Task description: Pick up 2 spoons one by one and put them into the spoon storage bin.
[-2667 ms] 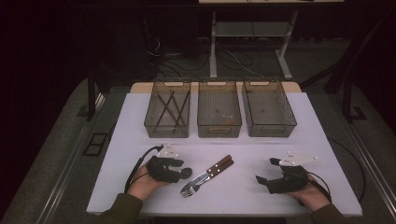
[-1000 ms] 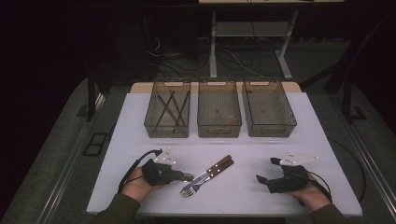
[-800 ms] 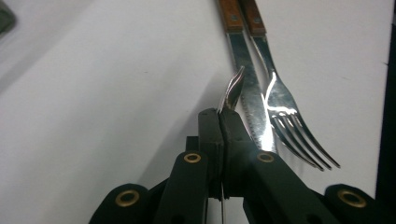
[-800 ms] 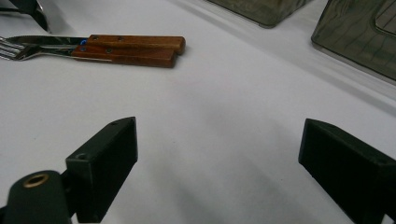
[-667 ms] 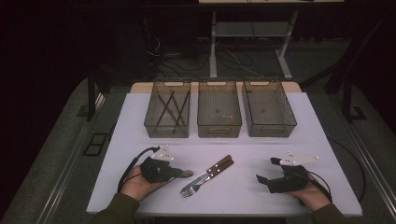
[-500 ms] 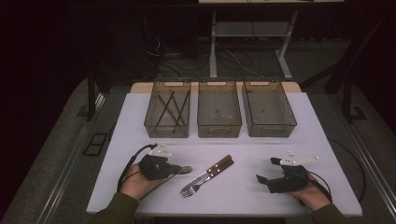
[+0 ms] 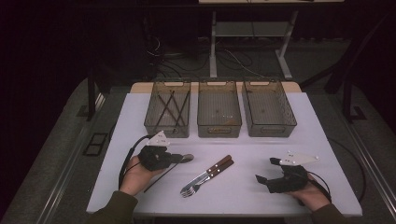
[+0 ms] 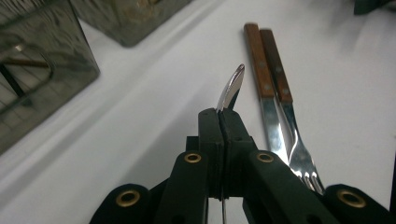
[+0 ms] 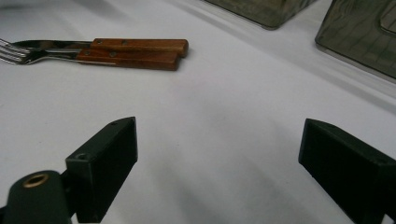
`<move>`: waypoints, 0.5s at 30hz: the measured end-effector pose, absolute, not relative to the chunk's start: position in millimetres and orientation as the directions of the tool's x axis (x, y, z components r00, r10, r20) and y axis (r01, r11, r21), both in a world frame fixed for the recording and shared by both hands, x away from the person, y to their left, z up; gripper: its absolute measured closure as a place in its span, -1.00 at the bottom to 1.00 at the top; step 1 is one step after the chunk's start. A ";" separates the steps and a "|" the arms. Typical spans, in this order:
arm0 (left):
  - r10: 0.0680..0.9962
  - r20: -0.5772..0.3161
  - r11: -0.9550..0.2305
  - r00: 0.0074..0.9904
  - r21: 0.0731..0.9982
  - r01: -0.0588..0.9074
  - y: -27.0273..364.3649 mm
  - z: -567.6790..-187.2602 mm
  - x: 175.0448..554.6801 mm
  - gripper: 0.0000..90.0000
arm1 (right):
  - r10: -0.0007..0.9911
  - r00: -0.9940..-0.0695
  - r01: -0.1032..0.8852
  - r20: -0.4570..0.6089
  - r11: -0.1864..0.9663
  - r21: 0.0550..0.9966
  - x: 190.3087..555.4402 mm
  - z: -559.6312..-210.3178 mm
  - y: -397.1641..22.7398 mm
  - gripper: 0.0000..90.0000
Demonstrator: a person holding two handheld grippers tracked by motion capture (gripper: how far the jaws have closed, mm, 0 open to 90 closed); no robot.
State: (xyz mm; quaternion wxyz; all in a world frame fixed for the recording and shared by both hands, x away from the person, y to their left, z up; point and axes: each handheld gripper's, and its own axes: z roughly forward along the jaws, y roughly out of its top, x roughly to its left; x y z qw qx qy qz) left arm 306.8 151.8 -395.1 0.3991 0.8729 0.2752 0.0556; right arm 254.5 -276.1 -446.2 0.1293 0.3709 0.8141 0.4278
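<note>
Spoon (image 8: 232, 87) silver – black tongs (image 8: 222, 122); forks (image 9: 135, 52) brown-handled, steel tines; table (image 7: 243, 186) white; bins (image 7: 219, 109) smoky grey.

Setting: lab or recording studio, not a home. Evidence: white rectangular desk (image 7: 243, 140) lit brightly while the surroundings are dark; grey carpeted floor (image 7: 60, 154) around it. Beyond the fingers, three identical smoked translucent plastic bins (image 7: 219, 114) stand in an even row along the desk's far edge. Further back, loose black cables (image 7: 233, 58) lie on the floor around the white metal legs of a second table (image 7: 214, 51). Staged work surface, no domestic furnishings.
</note>
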 end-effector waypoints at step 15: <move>0.534 -0.117 -0.463 0.837 0.788 0.406 133.6 -371.6 335.0 0.99 | 0.714 -0.692 0.491 0.108 0.355 0.796 255.3 -446.9 -275.8 -0.75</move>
